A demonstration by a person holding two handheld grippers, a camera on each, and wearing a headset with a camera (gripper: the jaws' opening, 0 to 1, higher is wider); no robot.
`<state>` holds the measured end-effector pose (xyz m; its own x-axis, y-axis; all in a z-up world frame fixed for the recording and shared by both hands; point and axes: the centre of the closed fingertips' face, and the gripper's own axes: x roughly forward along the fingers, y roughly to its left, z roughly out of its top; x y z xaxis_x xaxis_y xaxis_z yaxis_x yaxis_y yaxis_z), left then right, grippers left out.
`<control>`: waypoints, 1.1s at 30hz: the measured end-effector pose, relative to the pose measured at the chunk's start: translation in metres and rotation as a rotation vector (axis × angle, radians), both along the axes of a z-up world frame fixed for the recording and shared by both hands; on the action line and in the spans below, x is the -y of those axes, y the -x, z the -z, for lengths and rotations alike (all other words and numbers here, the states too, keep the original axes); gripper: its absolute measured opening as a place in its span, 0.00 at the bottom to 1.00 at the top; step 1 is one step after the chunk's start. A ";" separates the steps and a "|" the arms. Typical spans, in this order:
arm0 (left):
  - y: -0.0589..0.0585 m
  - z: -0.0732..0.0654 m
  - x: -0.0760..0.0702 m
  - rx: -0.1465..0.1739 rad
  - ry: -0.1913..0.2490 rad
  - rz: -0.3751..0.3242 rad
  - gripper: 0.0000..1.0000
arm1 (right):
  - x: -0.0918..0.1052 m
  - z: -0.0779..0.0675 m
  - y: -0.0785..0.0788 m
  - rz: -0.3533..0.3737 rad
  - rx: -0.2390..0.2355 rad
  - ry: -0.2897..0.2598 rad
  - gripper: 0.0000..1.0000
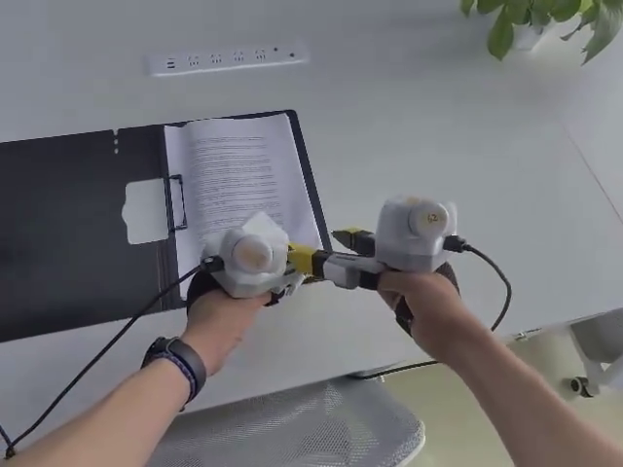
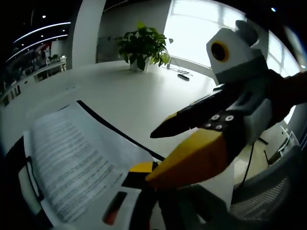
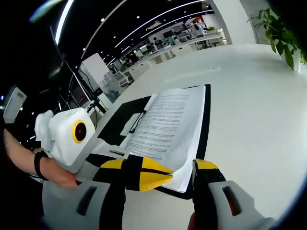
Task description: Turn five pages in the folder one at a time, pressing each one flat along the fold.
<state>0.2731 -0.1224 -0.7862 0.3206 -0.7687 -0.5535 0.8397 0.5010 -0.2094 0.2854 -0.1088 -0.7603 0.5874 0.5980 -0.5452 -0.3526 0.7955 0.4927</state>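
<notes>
Left gripper (image 1: 304, 259) in the head view lies at the lower right corner of the printed page (image 1: 243, 175) in the open black folder (image 1: 78, 233) on the white table (image 1: 438, 126), with its yellow tip facing the right gripper (image 1: 341, 253) just beside it. From the left gripper view, the right gripper's jaws stand apart, released, near the folder's edge. From the right gripper view, the left gripper's yellow tips look pressed together between the right gripper's spread jaws, near the page corner; whether paper is caught between them I cannot tell.
</notes>
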 end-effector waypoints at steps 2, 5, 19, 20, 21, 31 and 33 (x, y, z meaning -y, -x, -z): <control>0.000 -0.001 0.000 -0.002 0.005 -0.004 0.00 | 0.001 0.003 -0.005 0.024 -0.013 -0.024 0.51; 0.001 -0.002 0.000 -0.002 0.010 -0.006 0.00 | 0.001 0.011 -0.008 0.030 -0.034 -0.034 0.48; 0.001 -0.003 0.000 -0.005 0.016 -0.008 0.00 | 0.003 0.020 -0.026 0.159 -0.098 -0.189 0.31; 0.001 -0.003 0.000 -0.005 0.017 -0.008 0.00 | 0.001 0.018 -0.025 0.163 -0.100 -0.192 0.30; 0.001 -0.003 0.000 -0.005 0.017 -0.008 0.00 | 0.000 0.018 -0.026 0.167 -0.105 -0.193 0.28; 0.000 -0.002 -0.002 -0.003 0.009 -0.003 0.00 | -0.005 0.017 -0.021 0.159 -0.104 -0.108 0.07; 0.001 -0.002 -0.003 0.000 0.005 -0.002 0.00 | -0.006 0.016 -0.020 0.155 -0.103 -0.101 0.05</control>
